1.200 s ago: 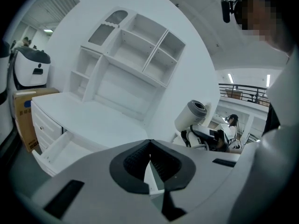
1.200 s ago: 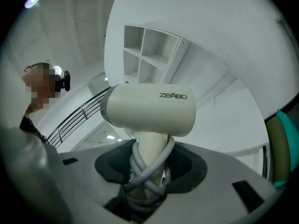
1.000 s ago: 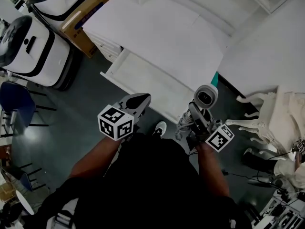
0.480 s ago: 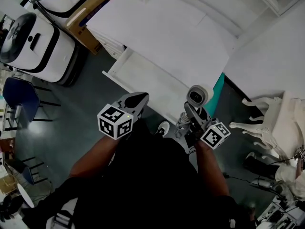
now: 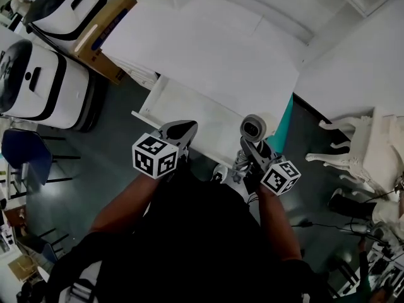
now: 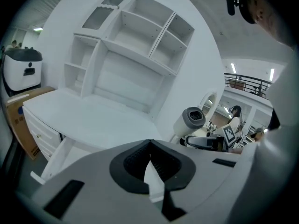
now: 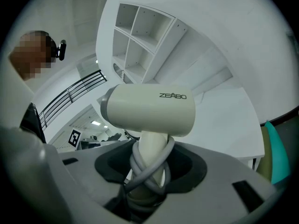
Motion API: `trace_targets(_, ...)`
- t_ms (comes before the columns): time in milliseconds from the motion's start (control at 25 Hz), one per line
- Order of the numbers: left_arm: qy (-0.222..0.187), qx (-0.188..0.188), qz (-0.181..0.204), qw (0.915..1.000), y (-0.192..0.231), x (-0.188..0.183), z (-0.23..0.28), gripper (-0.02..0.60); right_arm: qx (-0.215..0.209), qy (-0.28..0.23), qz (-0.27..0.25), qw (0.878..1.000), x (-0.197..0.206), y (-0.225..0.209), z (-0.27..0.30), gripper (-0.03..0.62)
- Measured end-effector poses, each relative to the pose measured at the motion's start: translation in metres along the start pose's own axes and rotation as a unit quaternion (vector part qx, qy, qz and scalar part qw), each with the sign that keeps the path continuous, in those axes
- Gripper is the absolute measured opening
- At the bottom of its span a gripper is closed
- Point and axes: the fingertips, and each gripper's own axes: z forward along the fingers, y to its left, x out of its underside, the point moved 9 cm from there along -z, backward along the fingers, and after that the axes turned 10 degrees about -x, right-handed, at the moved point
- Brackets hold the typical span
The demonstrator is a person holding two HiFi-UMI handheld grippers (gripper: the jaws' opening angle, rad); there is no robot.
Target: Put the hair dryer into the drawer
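The fingers of the right gripper (image 5: pixel 251 153) pinch the hair dryer (image 5: pixel 255 127) by its cord-wrapped handle beside the open drawer (image 5: pixel 189 111). On the left gripper (image 5: pixel 179 131) they are pressed together.

My right tongs (image 5: pixel 251 151) have carried the hair dryer (image 5: pixel 254 128) leftward, toward my left tongs (image 5: pixel 178 130), and the gap between the two has narrowed. A second ago the dryer's round head hung out past the right end of the open drawer (image 5: pixel 183 109). Now it overlaps that end. The marker cube (image 5: pixel 280 177) on the right tongs has also drawn in to the left.
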Motion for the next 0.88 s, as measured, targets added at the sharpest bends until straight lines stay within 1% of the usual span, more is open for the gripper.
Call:
trace_targets(120,0.008,0.012,0.01,0.9998,0.011,-0.008,0.008,0.005,0.021,0.003,-0.014,1.0,0.002,-0.001,0.008,0.21)
trace_targets(280,0.017,0.026,0.02,0.9993,0.025,-0.018,0.02,0.005,0.053,0.026,-0.045,0.997,0.003,-0.009,0.021,0.21)
trace_targets(440,0.023,0.038,0.021,0.9988,0.035,-0.024,0.03,0.005,0.08,0.07,-0.064,0.992,0.009,-0.025,0.033,0.209)
trace_targets(560,0.027,0.045,0.019,0.9985,0.043,-0.027,0.036,0.005,0.096,0.116,-0.088,0.985,0.016,-0.04,0.047,0.209)
trace_targets(640,0.033,0.046,0.016,0.9983,0.049,-0.025,0.037,0.005,0.108,0.158,-0.113,0.975,0.025,-0.049,0.058,0.21)
trace_targets(680,0.038,0.046,0.015,0.9981,0.052,-0.022,0.037,0.005,0.113,0.182,-0.128,0.968,0.032,-0.052,0.063,0.209)
trace_targets(760,0.048,0.044,0.01,0.9978,0.059,-0.017,0.037,0.005,0.117,0.232,-0.159,0.952,0.046,-0.059,0.076,0.209)
trace_targets(880,0.057,0.039,0.004,0.9976,0.067,-0.012,0.04,0.005,0.108,0.299,-0.188,0.929,0.065,-0.074,0.096,0.209)
